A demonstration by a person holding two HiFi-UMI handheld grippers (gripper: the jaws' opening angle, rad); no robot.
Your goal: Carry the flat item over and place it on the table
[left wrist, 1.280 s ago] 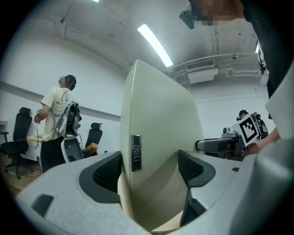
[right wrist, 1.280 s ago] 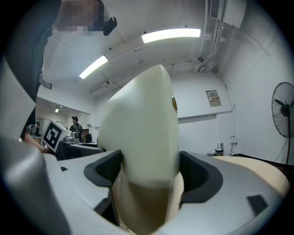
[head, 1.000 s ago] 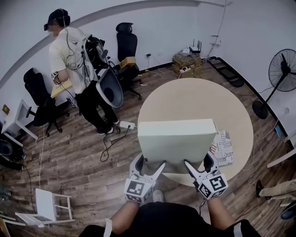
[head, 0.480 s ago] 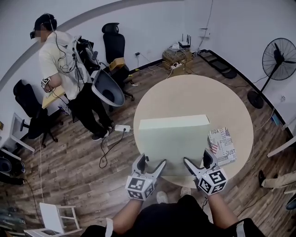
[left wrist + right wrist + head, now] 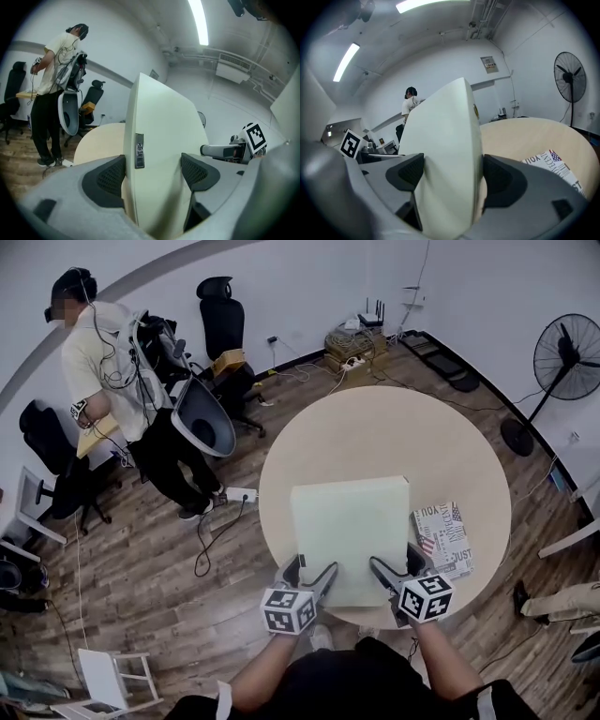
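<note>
A pale green flat slab (image 5: 352, 532) lies nearly level over the near part of the round beige table (image 5: 394, 432). My left gripper (image 5: 309, 575) is shut on its near left edge, and my right gripper (image 5: 389, 571) is shut on its near right edge. In the left gripper view the slab (image 5: 157, 140) stands between the dark pads (image 5: 110, 176), with a small metal plate on its edge. The right gripper view shows the slab (image 5: 445, 154) clamped between both pads (image 5: 499, 176). Whether it rests on the tabletop I cannot tell.
A printed booklet (image 5: 444, 538) lies on the table just right of the slab. A person (image 5: 122, 381) stands at the back left beside office chairs (image 5: 220, 320). A floor fan (image 5: 567, 357) stands at the right. Cables and a power strip (image 5: 234, 495) lie on the wood floor.
The slab has tipped down from steeply tilted to nearly flat over the table, and both grippers have moved forward with it.
</note>
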